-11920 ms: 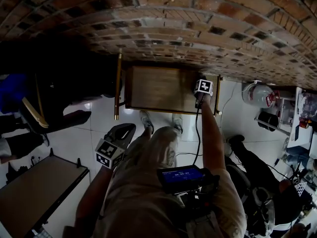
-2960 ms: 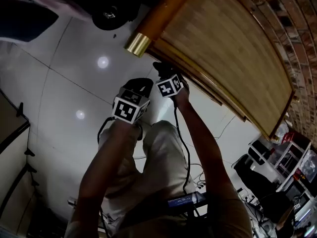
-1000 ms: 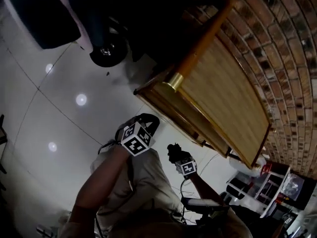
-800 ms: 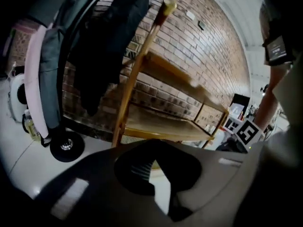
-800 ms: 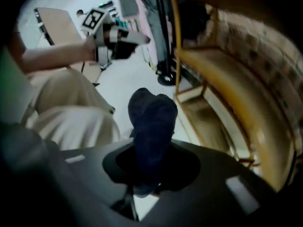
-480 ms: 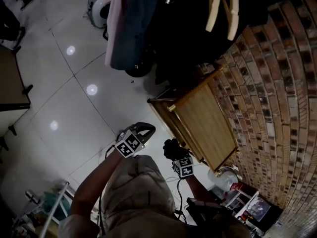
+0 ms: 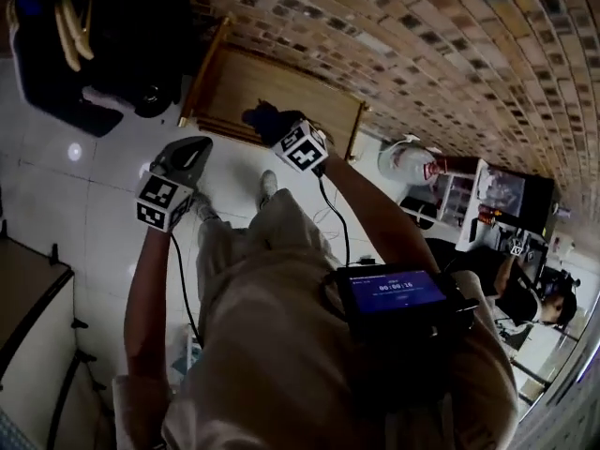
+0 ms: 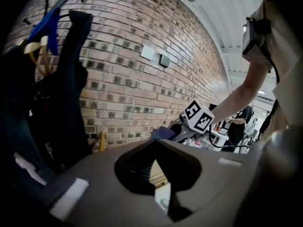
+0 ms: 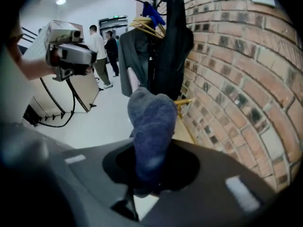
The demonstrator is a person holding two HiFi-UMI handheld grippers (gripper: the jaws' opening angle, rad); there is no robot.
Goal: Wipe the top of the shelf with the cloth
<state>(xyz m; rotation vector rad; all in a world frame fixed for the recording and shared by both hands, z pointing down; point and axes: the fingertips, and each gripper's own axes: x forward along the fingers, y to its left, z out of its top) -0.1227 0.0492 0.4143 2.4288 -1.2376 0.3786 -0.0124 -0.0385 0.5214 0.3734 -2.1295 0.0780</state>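
— Since the head view shows only its back, how does the right gripper point(image 7: 282, 132) stand?

— Its own view has the jaws clamped on the blue cloth point(image 9: 152, 122), which sticks up out of them, bunched.

— And against the shelf point(image 7: 272, 82)?

— In the head view the cloth sits over the shelf's near edge. Touching or not, I can't tell.

— The left gripper point(image 8: 154, 148)?

— Off the shelf's near left corner, over the floor point(image 7: 103, 157). Its own view shows the fingertips pressed together on nothing.
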